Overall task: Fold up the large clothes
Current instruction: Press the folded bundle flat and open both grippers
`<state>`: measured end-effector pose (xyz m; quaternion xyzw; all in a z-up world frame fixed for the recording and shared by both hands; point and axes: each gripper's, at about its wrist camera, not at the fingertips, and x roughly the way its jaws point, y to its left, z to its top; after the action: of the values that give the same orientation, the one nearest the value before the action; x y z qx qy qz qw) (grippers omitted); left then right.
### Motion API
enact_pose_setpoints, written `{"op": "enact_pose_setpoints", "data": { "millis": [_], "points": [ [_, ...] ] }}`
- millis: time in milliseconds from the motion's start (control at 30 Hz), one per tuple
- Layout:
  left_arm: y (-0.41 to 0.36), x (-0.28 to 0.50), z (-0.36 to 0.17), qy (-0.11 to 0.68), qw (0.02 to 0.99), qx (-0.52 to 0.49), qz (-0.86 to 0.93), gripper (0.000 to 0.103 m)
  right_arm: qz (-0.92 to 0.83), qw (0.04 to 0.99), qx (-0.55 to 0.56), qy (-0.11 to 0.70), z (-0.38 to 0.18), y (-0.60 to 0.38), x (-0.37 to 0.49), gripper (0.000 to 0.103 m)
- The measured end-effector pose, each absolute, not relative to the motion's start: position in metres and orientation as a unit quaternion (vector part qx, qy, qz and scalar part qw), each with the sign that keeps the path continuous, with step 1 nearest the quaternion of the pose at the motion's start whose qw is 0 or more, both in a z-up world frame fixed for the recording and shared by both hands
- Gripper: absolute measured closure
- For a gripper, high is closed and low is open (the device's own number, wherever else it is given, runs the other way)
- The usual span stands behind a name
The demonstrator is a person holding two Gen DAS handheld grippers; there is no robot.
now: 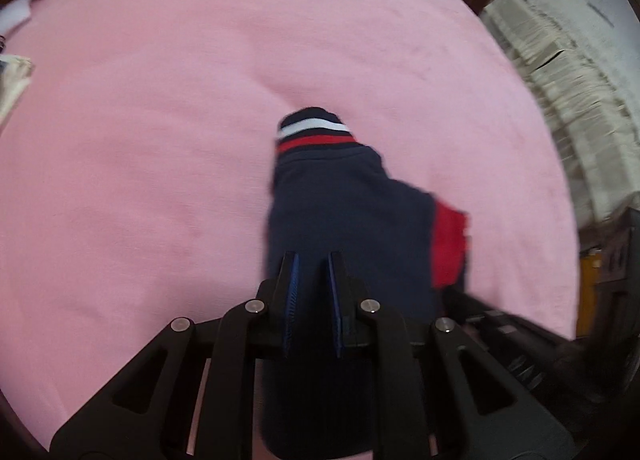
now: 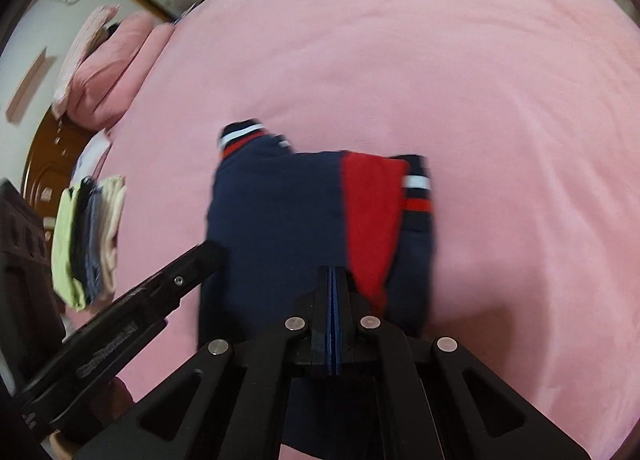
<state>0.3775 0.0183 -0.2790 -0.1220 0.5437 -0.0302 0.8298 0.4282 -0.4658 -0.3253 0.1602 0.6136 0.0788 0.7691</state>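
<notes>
Two grippers hang over the pink bed [image 2: 460, 60], both pointing steeply down. My left gripper [image 1: 313, 260] has its jaws narrow with navy cloth of the jacket [image 2: 280, 212] between them; whether the pads pinch it I cannot tell. My right gripper [image 2: 332, 274] is fully closed, pads together, and seems to hold nothing, above the jacket's near edge. That jacket lies bunched mid-bed, its red panel [image 2: 372, 212] up and a striped cuff [image 1: 314, 130] pointing away. Folded clothes [image 2: 90, 236] sit stacked at the bed's left edge.
</notes>
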Motion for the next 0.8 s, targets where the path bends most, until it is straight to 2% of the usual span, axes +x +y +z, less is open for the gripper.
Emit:
{"op": "enact_pose_setpoints", "data": {
  "millis": [100,200,400,567,700,800],
  "points": [
    [0.028,0.378,-0.276,0.550,0.829,-0.103,-0.010,0.091,0.039,0.759,0.170,0.628,-0.328,-0.499,0.423,0.103],
    [0.038,0.372,-0.264,0.552,0.822,-0.136,-0.032,0.091,0.037,0.757,0.201,0.621,-0.314,-0.523,0.414,0.103],
    [0.024,0.348,-0.257,0.566,0.806,-0.159,-0.070,0.091,0.154,0.737,0.275,0.598,-0.289,-0.512,0.387,0.103],
    [0.022,0.322,-0.265,0.575,0.806,-0.140,-0.027,0.091,0.134,0.743,0.216,0.620,-0.292,-0.505,0.365,0.103],
    [0.046,0.311,-0.264,0.578,0.793,-0.192,-0.009,0.091,0.115,0.761,0.164,0.617,-0.280,-0.524,0.355,0.101],
    [0.053,0.304,-0.261,0.591,0.779,-0.207,-0.025,0.091,0.116,0.750,0.201,0.619,-0.275,-0.544,0.350,0.101]
  ]
}}
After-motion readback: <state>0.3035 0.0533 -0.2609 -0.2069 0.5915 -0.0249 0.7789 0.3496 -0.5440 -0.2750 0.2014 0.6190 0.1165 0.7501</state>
